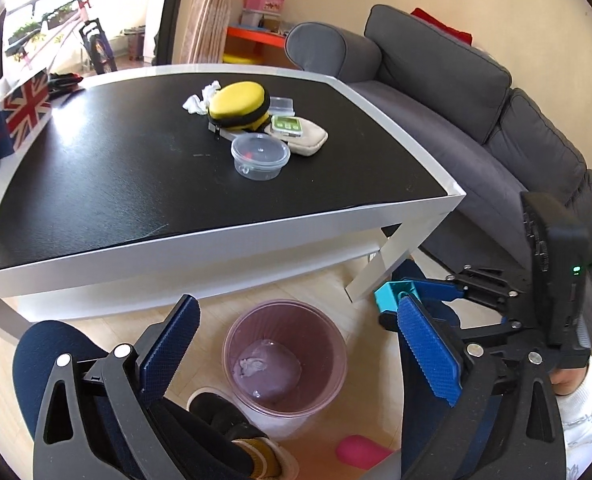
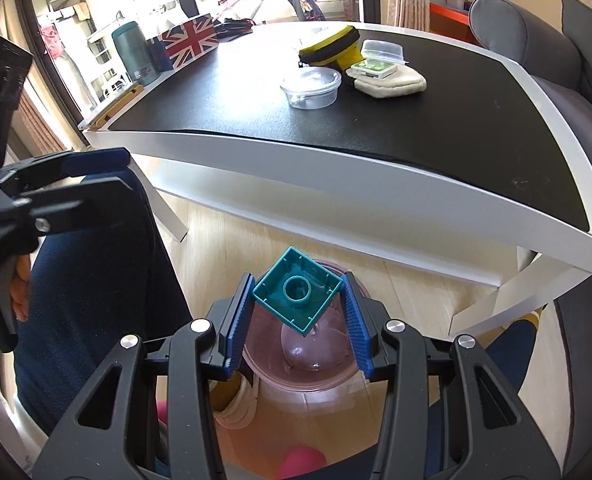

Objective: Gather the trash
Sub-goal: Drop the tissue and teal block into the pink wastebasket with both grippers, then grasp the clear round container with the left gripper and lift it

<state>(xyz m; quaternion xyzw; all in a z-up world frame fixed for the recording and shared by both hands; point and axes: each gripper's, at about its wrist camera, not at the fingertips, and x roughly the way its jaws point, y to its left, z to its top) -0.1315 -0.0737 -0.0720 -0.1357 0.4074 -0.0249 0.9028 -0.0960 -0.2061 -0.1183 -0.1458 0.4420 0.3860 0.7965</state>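
Right wrist view: right gripper (image 2: 298,306) pinches a teal hollow block (image 2: 298,296) by two opposite sides, open underside facing the camera, directly over the pink translucent bin (image 2: 336,376) on the wood floor. Only this view shows the grip itself; the left wrist view catches just a teal corner (image 1: 392,294) at right, beyond the blue pad.

Left wrist view: left gripper (image 1: 296,354) jaws spread wide, nothing between them. Bin (image 1: 284,356) seen unobstructed here, with a crumpled pale scrap (image 1: 252,366) at the bottom, which the block hides in the other view.

White-framed table (image 1: 216,236) with black top stands beyond the bin. On it, far side: crumpled white tissue (image 1: 200,100) just left of a yellow zip case (image 1: 238,106); clear lidded tub (image 1: 260,156) nearer; cream pouch (image 1: 308,140) to its right with a green-topped box (image 1: 288,125) on it. Union Jack box (image 1: 26,108) at far left. Grey sofa (image 1: 456,92) right of table. Person's dark-trousered knees flank the bin.
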